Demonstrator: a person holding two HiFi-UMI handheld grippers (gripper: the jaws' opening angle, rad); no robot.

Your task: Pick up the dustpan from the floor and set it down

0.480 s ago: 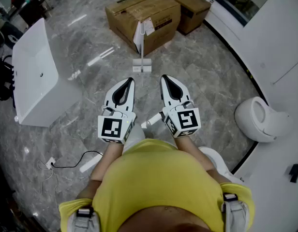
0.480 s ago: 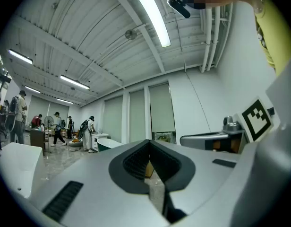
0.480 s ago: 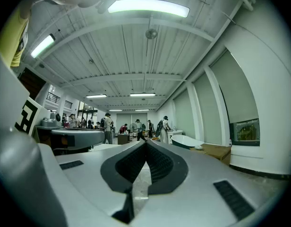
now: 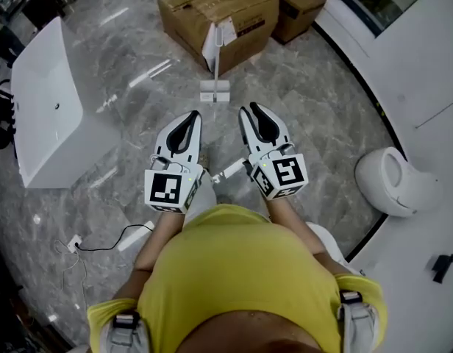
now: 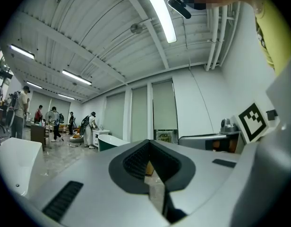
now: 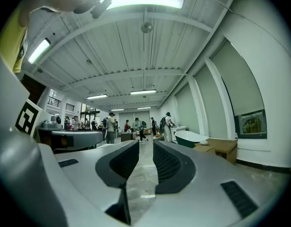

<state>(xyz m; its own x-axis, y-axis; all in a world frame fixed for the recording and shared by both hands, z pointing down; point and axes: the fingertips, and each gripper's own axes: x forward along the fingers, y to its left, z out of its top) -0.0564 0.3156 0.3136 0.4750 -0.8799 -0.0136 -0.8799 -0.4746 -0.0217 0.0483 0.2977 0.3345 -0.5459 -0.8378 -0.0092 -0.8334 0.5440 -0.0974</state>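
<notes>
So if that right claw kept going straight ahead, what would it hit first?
Probably nothing nearby. The right claw looks along open marble floor towards people far down the hall; the cardboard box lies right of that line. Depth is hard to judge.

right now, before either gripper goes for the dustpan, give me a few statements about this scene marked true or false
1. The right gripper has its jaws apart with nothing between them. True.
2. The left gripper is closed on the dustpan. False: its jaws are shut on nothing, and the dustpan stands on the floor ahead of both grippers.
3. The white bathtub sits to the person's left. True.
4. The toilet stands right beside the cardboard boxes. False: it is off to the person's right by the wall, well apart from the boxes.
</notes>
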